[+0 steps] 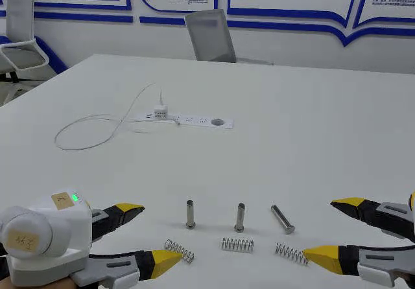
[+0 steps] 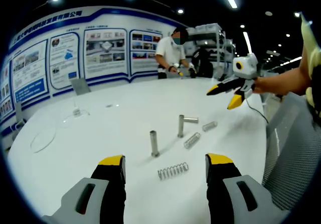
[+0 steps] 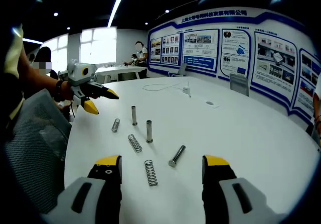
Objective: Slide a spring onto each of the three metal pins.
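Note:
Three metal pins stand in a row on the white table: the left pin (image 1: 190, 214) and middle pin (image 1: 240, 217) are upright, and the right pin (image 1: 282, 218) lies on its side. In front of each lies a loose spring: left (image 1: 179, 250), middle (image 1: 237, 244), right (image 1: 291, 253). My left gripper (image 1: 148, 235) is open just left of the left spring (image 2: 173, 171), holding nothing. My right gripper (image 1: 334, 229) is open to the right of the right spring (image 3: 150, 173) and the lying pin (image 3: 176, 155), also holding nothing.
A white power strip (image 1: 188, 118) with a looping white cable (image 1: 97, 124) lies mid-table, beyond the pins. Grey chairs (image 1: 211, 36) stand at the far edge. A person (image 2: 170, 56) stands across the room in the left gripper view.

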